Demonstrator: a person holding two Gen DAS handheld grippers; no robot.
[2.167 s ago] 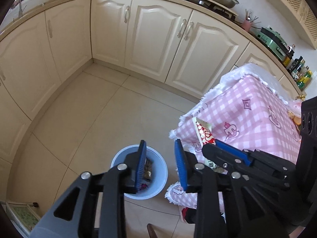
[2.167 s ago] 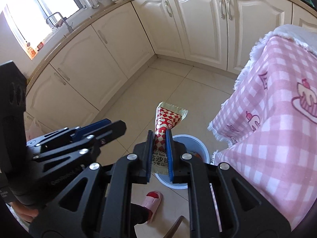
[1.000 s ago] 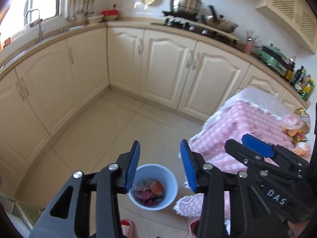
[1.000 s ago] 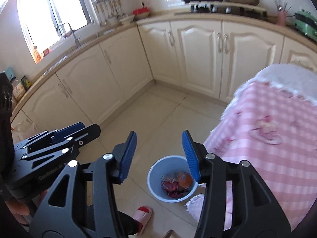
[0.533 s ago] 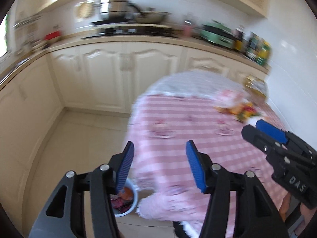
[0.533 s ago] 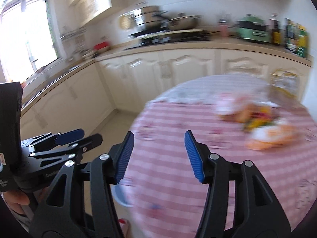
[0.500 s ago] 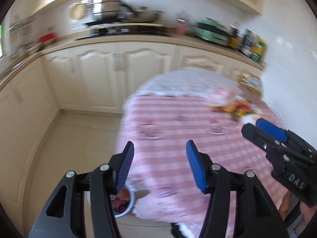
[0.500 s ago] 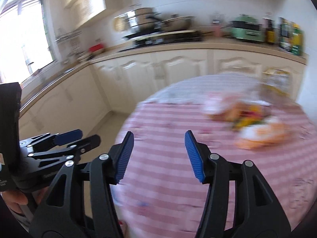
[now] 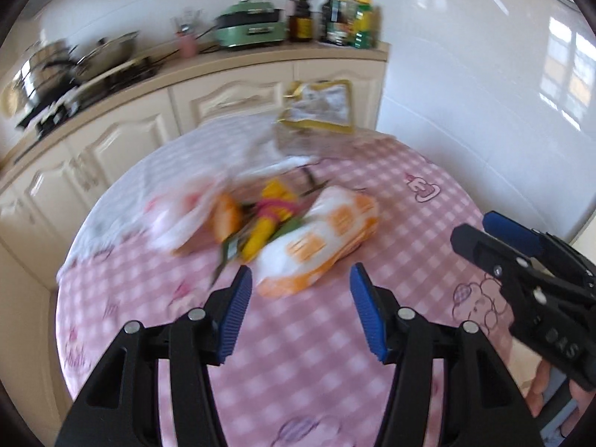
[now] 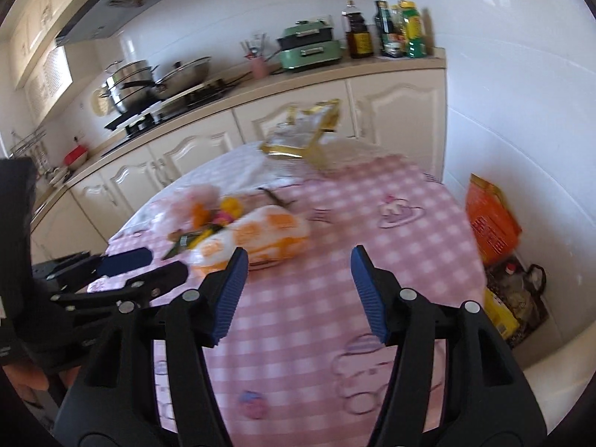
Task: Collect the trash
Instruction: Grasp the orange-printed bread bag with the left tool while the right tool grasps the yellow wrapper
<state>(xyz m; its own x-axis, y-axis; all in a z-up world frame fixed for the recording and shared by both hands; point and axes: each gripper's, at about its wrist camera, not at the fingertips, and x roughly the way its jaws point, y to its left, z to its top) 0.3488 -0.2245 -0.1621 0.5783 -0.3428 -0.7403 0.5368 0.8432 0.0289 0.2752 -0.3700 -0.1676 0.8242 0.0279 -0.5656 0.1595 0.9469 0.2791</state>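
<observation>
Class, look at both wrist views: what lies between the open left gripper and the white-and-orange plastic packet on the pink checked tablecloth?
Only bare pink checked tablecloth lies between the left gripper and the white-and-orange plastic packet; the left wrist view shows this most plainly.

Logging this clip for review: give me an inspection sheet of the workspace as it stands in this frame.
Surface: pink checked tablecloth, blurred.
Job's things: orange-and-white bag, yellow wrapper, pale pink bag clustered mid-table.
Clutter: gold-edged packet at far edge.
Grippers: left gripper and right gripper open, empty, above the cloth.
Cables: nothing seen.
Surroundings: cream cabinets, green cooker, bottles, orange basket on floor.
</observation>
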